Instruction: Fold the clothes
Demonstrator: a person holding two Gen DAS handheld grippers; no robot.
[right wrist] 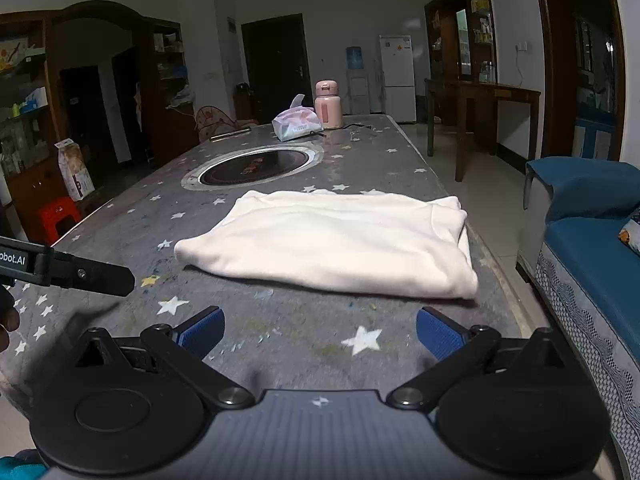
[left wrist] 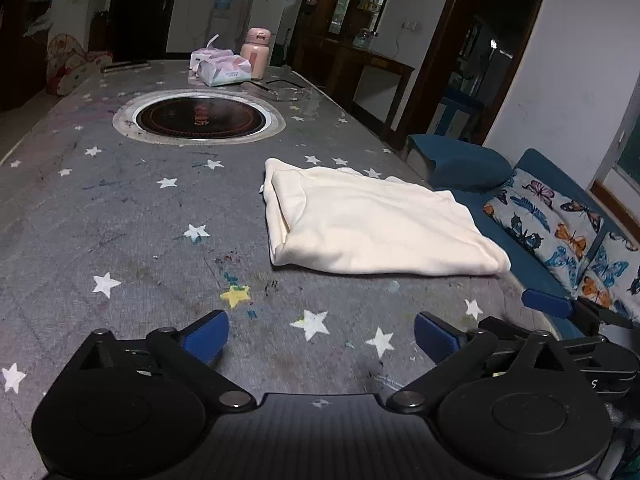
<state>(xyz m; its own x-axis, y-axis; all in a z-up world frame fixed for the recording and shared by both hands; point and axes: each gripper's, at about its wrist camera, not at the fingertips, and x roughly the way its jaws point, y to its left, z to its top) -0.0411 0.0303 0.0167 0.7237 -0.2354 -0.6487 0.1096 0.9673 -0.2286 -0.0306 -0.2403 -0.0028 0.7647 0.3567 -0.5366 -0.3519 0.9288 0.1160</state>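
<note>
A cream garment (left wrist: 372,224) lies folded into a flat rectangle on the grey star-patterned table (left wrist: 120,216), close to the table's right edge. My left gripper (left wrist: 322,336) stands open over bare tabletop, short of the garment and to its left, nothing between its blue pads. In the right wrist view the same garment (right wrist: 332,240) lies straight ahead. My right gripper (right wrist: 320,330) is open too, a little back from the garment's near edge. The other gripper's black finger (right wrist: 92,276) shows at the left there, and a blue pad (left wrist: 546,304) of the right gripper shows in the left wrist view.
A round built-in burner (left wrist: 200,118) sits in the table's middle. Tissue packs (left wrist: 222,68) and a pink flask (left wrist: 256,54) stand at the far end. A blue sofa (right wrist: 592,248) with a butterfly cushion (left wrist: 560,228) runs along the table's right side. A red stool (right wrist: 56,216) stands left.
</note>
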